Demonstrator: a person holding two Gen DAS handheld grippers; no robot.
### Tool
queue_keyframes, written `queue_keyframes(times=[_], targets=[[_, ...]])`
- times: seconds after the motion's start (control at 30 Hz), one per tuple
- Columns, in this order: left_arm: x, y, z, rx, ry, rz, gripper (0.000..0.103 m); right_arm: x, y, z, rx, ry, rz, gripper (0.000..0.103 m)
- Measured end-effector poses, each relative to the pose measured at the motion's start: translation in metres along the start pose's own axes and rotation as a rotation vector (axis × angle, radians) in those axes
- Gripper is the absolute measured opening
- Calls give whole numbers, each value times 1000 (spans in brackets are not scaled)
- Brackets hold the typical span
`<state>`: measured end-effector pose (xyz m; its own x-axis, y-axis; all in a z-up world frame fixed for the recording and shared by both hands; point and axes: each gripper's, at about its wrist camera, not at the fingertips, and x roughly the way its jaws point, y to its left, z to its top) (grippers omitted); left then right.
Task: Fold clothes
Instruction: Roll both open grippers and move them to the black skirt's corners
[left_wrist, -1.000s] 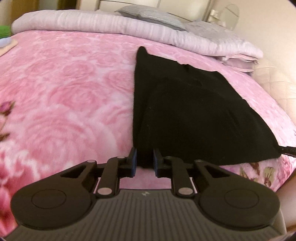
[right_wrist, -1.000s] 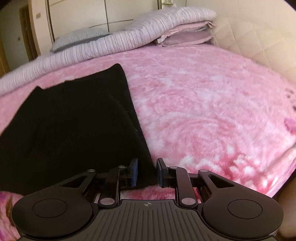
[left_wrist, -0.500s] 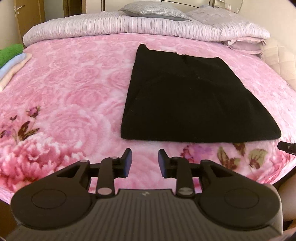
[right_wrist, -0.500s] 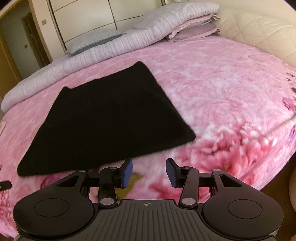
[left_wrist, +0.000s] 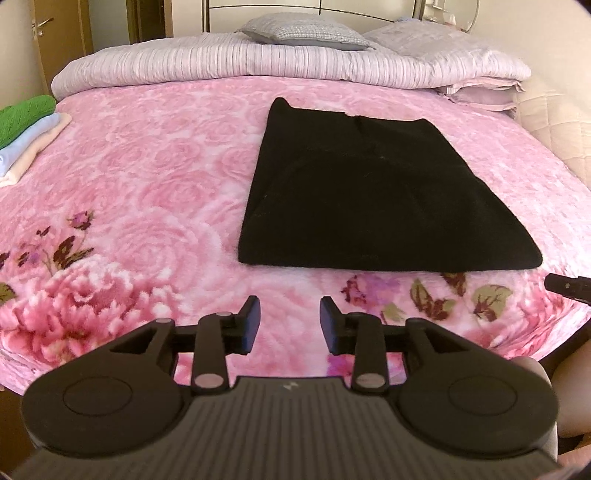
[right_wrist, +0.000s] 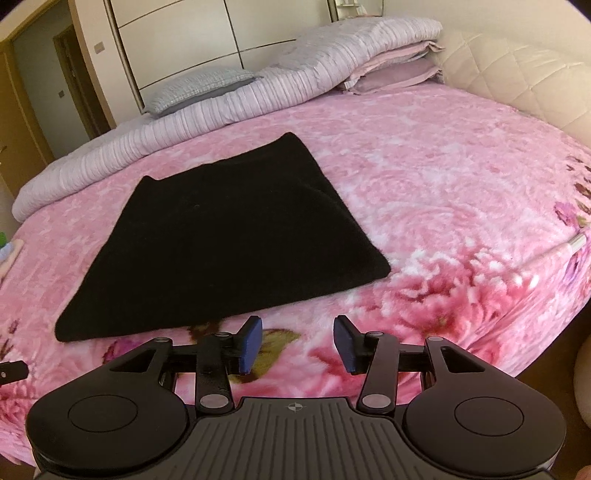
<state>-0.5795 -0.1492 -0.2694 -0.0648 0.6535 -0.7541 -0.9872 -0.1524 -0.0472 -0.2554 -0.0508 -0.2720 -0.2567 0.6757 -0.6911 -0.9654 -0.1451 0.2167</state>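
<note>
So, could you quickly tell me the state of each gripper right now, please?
Left gripper: open, holding nothing.
Right gripper: open, holding nothing.

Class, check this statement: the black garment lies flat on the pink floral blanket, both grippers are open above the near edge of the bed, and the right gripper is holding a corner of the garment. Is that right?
One detail is wrong. The right gripper holds nothing: in the right wrist view its jaws stand apart over the pink floral blanket, short of the black garment. The left gripper is open too, and the garment lies flat.
</note>
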Motion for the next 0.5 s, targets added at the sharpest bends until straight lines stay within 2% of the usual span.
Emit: queue_keyframes(times=[0.1,0.23,0.3,0.5], targets=[[0,2,-1,-15,2,-18,32,0,0,0,7,4,11,47],[24,28,-9,-247,22,-135,33,5,-10,0,65,23,39,47],[37,41,-13,-371,32,-197,36,10,-22,0,136,33,67,47],[76,82,-27,-746,64,-383,38,36,-79,-5,564,78,211,52]])
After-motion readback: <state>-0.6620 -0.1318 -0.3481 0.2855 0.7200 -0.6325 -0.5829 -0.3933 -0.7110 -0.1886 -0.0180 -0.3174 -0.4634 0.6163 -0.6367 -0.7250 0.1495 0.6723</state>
